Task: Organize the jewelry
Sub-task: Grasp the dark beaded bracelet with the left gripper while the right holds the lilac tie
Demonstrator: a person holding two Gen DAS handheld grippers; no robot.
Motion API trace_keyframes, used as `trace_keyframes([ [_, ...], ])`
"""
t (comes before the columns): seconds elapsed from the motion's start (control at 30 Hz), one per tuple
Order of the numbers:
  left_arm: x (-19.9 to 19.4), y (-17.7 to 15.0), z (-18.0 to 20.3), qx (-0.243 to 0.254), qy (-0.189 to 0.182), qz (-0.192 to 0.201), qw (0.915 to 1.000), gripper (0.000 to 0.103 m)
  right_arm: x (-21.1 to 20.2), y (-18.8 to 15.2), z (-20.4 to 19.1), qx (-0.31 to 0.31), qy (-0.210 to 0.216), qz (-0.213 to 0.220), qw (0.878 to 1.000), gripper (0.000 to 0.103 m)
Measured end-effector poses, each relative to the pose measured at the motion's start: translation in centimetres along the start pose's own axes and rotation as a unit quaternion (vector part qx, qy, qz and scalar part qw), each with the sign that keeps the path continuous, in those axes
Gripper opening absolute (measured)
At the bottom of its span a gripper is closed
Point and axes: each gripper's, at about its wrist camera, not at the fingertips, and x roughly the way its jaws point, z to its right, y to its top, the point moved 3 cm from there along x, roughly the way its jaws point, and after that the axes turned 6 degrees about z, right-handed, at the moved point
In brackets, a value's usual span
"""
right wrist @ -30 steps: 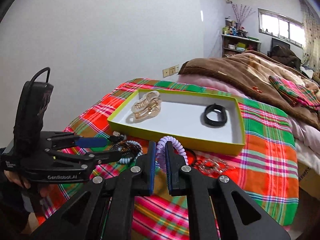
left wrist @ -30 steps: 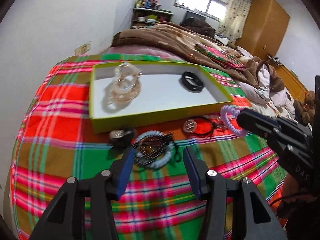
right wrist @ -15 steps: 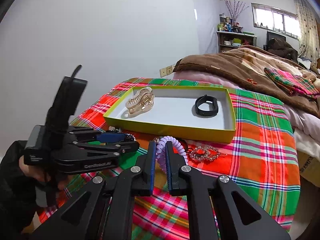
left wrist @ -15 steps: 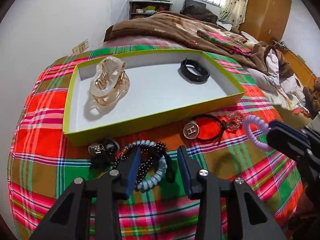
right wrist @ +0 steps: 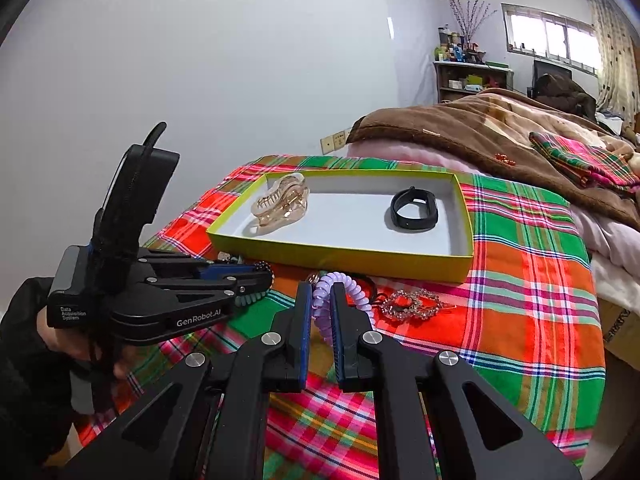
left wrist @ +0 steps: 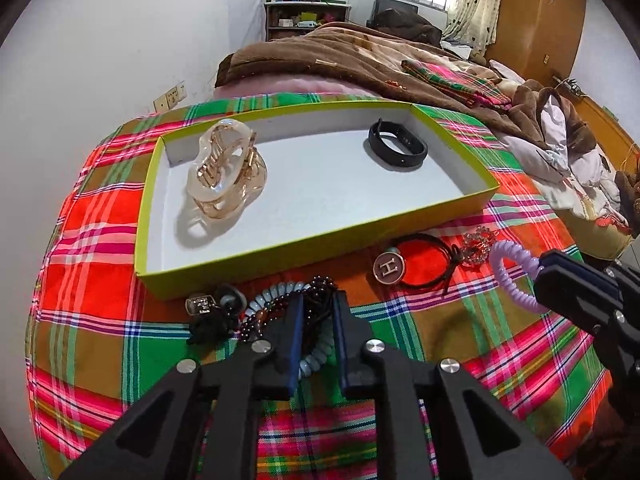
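Observation:
My left gripper (left wrist: 316, 300) is shut on a tangled bundle in front of the tray: a pale blue coil tie (left wrist: 272, 294) and a dark bead bracelet (left wrist: 260, 320). In the right wrist view, the left gripper (right wrist: 264, 280) lies low over that bundle. My right gripper (right wrist: 321, 292) is shut on a purple coil tie (right wrist: 352, 292), held just above the cloth. The yellow-green tray (left wrist: 320, 246) holds a clear hair claw (left wrist: 226, 172) and a black band (left wrist: 398, 148). A black cord tie with an H button (left wrist: 389, 267) and a rhinestone brooch (left wrist: 478, 244) lie beside the tray.
A small black charm piece (left wrist: 208, 312) sits left of the bundle. Everything rests on a plaid cloth (right wrist: 520, 320) over a bed. A brown blanket (right wrist: 480, 128) is heaped behind the tray, with a white wall to the left. A dark-sleeved hand (right wrist: 52, 332) holds the left gripper.
My left gripper moved forward over the bead and coil bundle, and its jaws went from wide open to shut on it. The right gripper kept still with the purple coil.

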Motion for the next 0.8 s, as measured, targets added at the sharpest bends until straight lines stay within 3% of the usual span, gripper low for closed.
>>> trace_keyframes([
  [0.8,-4.6,1.6,-1.2,-0.033,0.001,0.052,0.9981,0.014,-0.8,1.8,-0.6,-0.002,-0.007,0.020,1.000,0.009],
])
